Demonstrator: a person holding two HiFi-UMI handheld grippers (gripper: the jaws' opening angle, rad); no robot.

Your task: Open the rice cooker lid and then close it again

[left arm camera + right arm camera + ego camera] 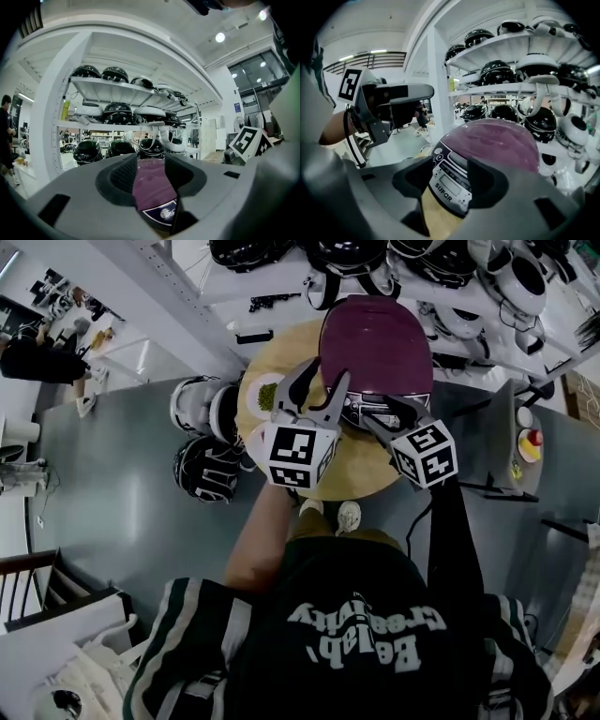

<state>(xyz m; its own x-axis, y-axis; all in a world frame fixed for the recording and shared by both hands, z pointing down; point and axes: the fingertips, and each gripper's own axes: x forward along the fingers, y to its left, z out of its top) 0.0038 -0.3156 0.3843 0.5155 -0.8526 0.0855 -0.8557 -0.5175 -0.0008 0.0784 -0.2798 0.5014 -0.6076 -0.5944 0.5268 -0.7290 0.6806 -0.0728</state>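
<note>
The rice cooker [375, 343] has a maroon lid, which is down, and stands at the back of a round wooden table [347, 479]. Its control panel [449, 183] faces me. My left gripper [317, 390] hovers at the cooker's front left with its jaws apart and nothing between them. In the left gripper view the maroon lid [151, 185] shows through the gap of the left gripper [151, 171]. My right gripper [380, 412] is open in front of the panel, not touching it. In the right gripper view the right gripper [445, 180] frames the panel, and the left gripper [393, 108] hangs at the left.
White shelves with several black and white helmets [450, 268] rise just behind the table. Two more helmets [202, 409] lie on the grey floor to the left. A small white bowl with something green [265, 395] sits on the table's left. A button box [531, 442] stands at the right.
</note>
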